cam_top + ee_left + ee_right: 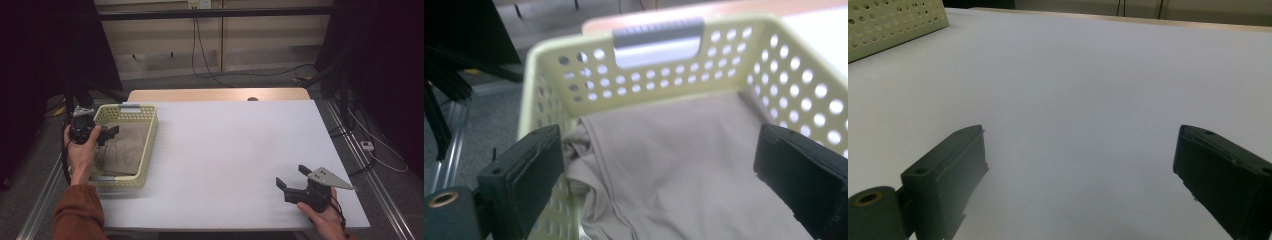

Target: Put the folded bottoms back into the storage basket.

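Loosely crumpled beige cloth (674, 170) inside perforated pale-yellow plastic basket (774, 60), left tool (659, 185) spread apart above.

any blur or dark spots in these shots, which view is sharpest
High view: even light on the table, corners fall to black, sharpest overall. Left gripper view: basket rim and cloth slightly soft, near tongs blurred at the edges. Right gripper view: dim, greyish, the tongs dark and soft.
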`<state>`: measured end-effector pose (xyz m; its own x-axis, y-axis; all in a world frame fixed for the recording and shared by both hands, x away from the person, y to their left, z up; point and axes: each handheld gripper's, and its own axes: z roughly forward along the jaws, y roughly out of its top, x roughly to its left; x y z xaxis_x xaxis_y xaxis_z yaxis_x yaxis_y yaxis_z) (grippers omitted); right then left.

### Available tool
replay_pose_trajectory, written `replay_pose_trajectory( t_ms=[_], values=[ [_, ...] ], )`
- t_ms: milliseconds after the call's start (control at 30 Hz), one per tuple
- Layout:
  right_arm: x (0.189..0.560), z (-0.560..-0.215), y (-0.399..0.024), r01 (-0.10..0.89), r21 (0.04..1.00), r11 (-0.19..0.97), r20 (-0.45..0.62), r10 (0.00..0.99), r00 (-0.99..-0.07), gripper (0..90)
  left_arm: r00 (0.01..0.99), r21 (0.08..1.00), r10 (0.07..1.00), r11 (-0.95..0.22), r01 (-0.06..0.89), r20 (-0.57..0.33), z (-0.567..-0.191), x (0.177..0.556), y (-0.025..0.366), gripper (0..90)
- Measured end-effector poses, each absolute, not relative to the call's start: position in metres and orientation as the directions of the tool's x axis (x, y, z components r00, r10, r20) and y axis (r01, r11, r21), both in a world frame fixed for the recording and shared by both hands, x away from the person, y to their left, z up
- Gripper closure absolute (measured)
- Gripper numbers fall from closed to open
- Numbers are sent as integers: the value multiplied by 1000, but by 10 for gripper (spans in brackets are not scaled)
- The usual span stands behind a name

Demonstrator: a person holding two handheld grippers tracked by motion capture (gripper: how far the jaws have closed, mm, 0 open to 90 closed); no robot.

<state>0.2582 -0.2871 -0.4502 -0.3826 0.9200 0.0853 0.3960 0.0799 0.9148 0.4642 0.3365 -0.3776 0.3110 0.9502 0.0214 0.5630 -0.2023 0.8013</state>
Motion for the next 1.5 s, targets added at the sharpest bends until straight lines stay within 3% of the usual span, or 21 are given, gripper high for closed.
replay_pose_trajectory(
  t_ms=[167,600,1500],
  values=[
    [258,-449,-287,391,918,74,90,918,-387,64,320,843,947,-178,508,8,-370,456,338,72],
    [258,-449,-286,385,920,77,88,916,-393,63,353,855,935,-200,478,21,-360,441,335,76],
    [258,-449,-287,386,919,78,85,918,-387,63,335,873,941,-126,472,-45,-361,408,352,67]
  ],
)
